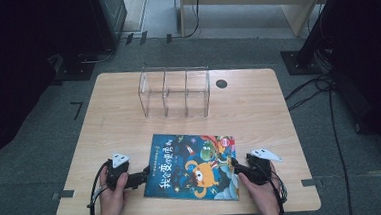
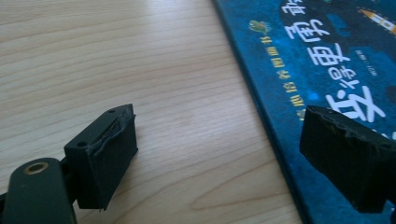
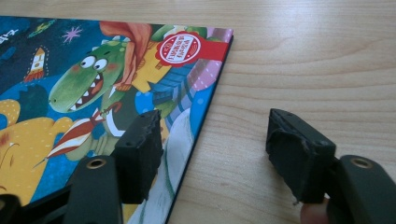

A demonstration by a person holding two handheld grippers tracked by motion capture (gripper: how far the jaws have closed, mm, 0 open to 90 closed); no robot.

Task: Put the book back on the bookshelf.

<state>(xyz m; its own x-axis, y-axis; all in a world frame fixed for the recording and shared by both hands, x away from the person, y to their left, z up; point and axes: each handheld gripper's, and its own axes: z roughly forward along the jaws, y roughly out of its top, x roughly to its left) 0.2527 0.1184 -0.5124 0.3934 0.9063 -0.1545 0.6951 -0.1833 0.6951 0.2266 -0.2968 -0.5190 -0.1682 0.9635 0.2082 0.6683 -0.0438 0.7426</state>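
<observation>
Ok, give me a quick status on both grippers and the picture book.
Left gripper open, straddling the picture book at its left edge. Right gripper open astride its right edge, no grip. Book flat on the table. Clear acrylic organizer stands beyond, nothing between.

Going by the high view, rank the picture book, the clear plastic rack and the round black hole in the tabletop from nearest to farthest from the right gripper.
Measured from the right gripper:
1. Picture book: right at the jaws, its right edge lying between them.
2. Round black hole: far side of the table, slightly left of the gripper.
3. Clear plastic rack: far side too, further left. Its nearest corner comes close to the hole's distance, so 2 and 3 are a narrow call.
</observation>
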